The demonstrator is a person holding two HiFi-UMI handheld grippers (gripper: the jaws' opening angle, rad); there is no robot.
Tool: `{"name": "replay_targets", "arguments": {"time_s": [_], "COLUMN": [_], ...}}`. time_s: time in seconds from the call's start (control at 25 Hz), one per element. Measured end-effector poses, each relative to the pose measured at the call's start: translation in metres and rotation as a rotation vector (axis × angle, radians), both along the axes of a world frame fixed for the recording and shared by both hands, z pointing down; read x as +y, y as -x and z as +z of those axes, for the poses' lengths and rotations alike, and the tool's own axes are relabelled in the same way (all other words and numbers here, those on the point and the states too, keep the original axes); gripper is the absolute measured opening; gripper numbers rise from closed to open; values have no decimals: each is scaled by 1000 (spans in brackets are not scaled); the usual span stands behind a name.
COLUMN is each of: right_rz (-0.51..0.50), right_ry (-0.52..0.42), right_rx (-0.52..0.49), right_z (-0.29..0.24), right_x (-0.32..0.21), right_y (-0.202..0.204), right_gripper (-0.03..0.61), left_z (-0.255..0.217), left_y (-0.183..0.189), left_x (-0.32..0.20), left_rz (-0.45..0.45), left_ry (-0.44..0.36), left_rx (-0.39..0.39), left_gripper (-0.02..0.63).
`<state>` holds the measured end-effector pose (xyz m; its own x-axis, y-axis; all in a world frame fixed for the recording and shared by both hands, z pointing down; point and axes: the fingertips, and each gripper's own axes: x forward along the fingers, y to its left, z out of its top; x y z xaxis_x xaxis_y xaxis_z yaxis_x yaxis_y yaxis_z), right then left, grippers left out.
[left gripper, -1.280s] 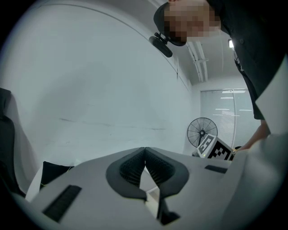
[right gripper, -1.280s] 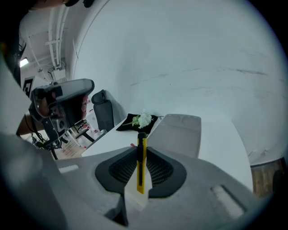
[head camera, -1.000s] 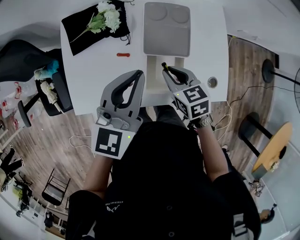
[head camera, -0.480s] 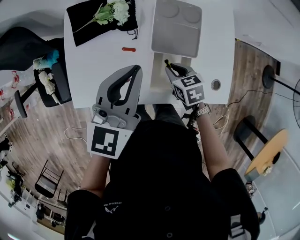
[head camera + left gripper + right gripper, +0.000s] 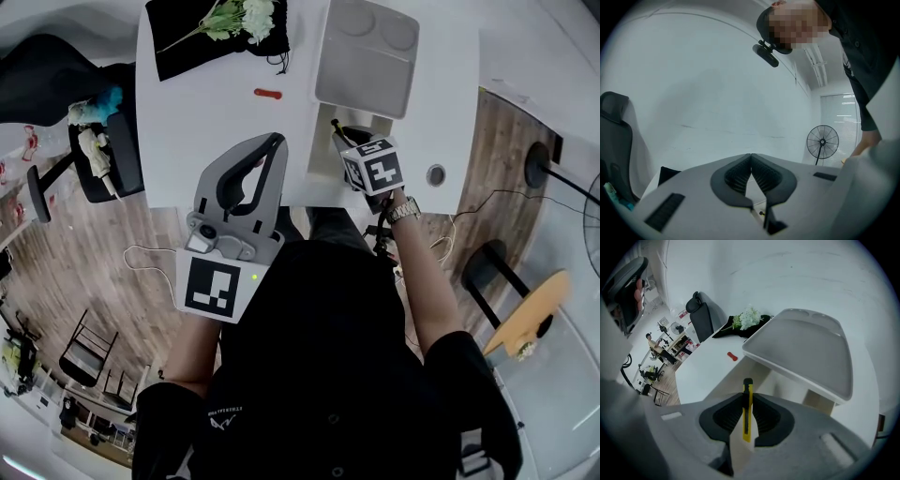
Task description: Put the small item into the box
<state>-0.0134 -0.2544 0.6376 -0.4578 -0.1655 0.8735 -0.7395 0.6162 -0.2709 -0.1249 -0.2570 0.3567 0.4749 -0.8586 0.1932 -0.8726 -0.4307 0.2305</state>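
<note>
Where the white worktop (image 5: 202,112) ends on the left, a black office chair (image 5: 52,70) stands on the wood floor. A black cloth (image 5: 183,42) lies at the far left corner of the worktop with white flowers (image 5: 246,17) on it. A small red piece (image 5: 267,94) lies flat on bare worktop just right of the cloth, well apart from both tools.

The left hand-held gripper (image 5: 274,142) is held over the near middle of the worktop. Its own view shows the tips pressed together with nothing between them (image 5: 751,155), tilted up toward a white wall. A standing fan (image 5: 822,142) shows at the right of that view.

The box (image 5: 787,383) is right of centre, with cream walls and a grey lid (image 5: 366,58) raised and tilted over it. The right hand-held gripper (image 5: 337,134) is at the box's near side, pinching a yellow utility knife (image 5: 747,414) upright between its pads (image 5: 765,416). The knife's black tip sticks out past the jaws toward the box front, below the lid's near edge. Knife is not in the box; cannot tell whether the tip touches the box wall. In the head view the knife is only a thin dark sliver (image 5: 335,125).

A round grommet (image 5: 436,174) sits in the worktop near its right edge, right of the hand (image 5: 380,199) holding that tool.
</note>
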Motion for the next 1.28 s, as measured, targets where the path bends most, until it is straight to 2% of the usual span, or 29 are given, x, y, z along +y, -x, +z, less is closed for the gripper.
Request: {"name": "replay_targets", "arguments": {"time_s": [0.36, 0.88, 1.08, 1.28], "right_rz": [-31, -62, -53, 3], "right_ry": [90, 111, 77, 2], "right_rx": [63, 77, 64, 46], "right_z": [30, 36, 30, 12], "right_x": [6, 8, 4, -7], "right_y": [0, 3, 3, -5], "right_gripper": [66, 75, 80, 78], "left_z": [4, 2, 1, -2], "left_y": [17, 25, 22, 15], "left_x": [7, 13, 17, 22], "left_rz": [-57, -102, -98, -85], "left_ry": [6, -1, -7, -15], "left_rx": [-3, 0, -1, -4], "left_gripper": [5, 5, 5, 5]}}
